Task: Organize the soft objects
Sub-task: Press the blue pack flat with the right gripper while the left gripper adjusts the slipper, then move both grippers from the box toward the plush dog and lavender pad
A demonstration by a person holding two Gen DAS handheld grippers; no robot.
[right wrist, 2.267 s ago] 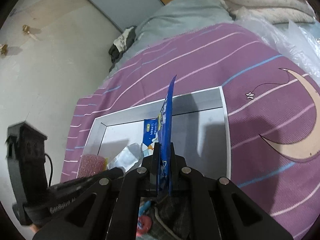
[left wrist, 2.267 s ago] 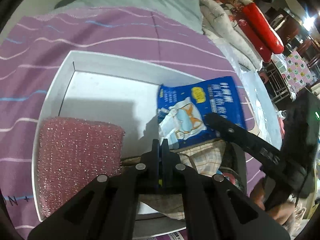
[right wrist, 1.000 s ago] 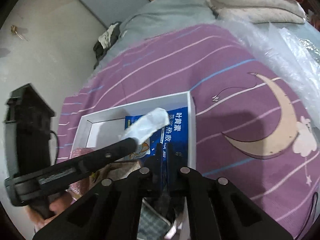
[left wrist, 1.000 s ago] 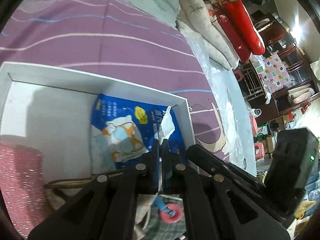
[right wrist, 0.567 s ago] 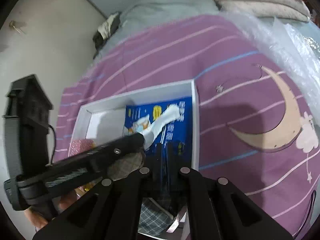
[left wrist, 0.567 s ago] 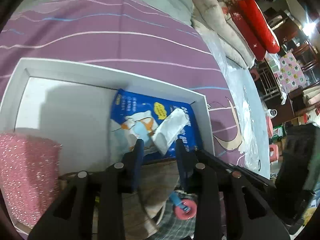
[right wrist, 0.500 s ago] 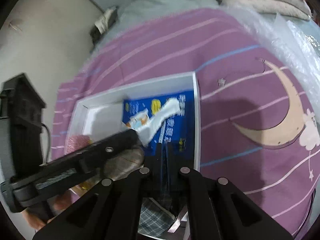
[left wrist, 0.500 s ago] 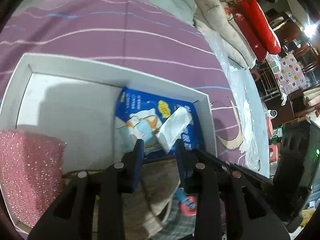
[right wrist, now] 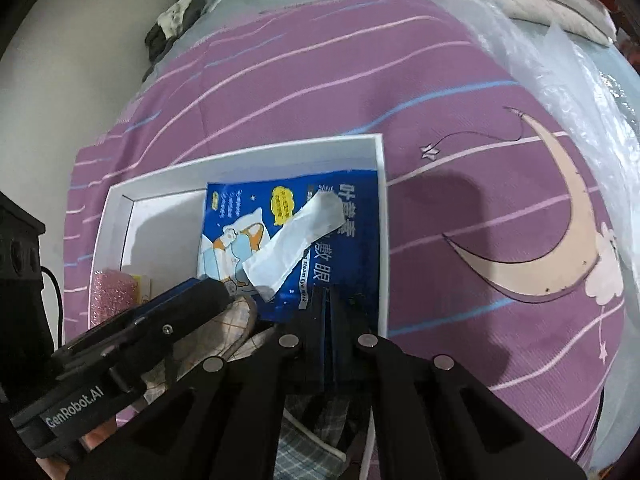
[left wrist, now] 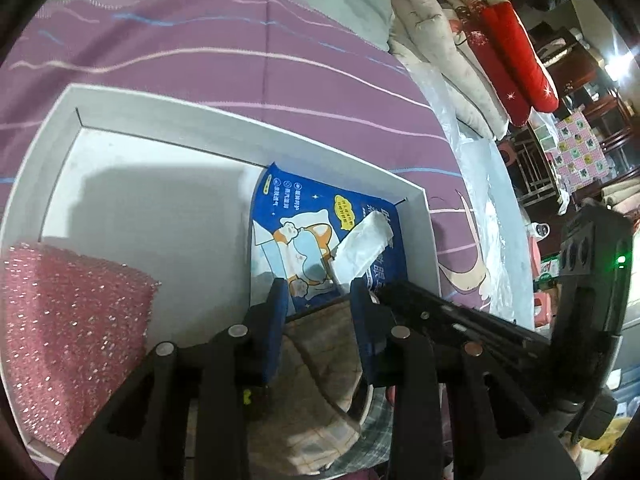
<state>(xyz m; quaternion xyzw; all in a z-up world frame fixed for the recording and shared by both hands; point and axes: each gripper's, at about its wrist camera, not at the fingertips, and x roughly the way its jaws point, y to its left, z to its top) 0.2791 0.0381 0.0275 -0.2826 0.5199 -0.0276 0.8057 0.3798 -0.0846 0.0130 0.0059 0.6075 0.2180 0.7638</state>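
the purple bedspread (right wrist: 460,92) carries the white box (left wrist: 120,114), which lies ahead of both sets of fingers. inside it, the pink sponge (left wrist: 68,332) sits off to the left of the left gripper (left wrist: 318,292), and the blue eye-mask packet (right wrist: 352,216) lies flat at the far right corner, just ahead of the fingertips. the change is on top of that packet: a second ago the left fingers were pinched on the white sachet (right wrist: 298,244); now they stand part-way apart with nothing between them, and the sachet rests loose across the packet, just beyond them. so that item reads as delivered. the right gripper (right wrist: 330,300) is fully closed, tips over the packet's near edge; whether it pinches that edge i cannot tell. checked cloth (left wrist: 320,360) bunches under both grippers and likely awaits sorting.
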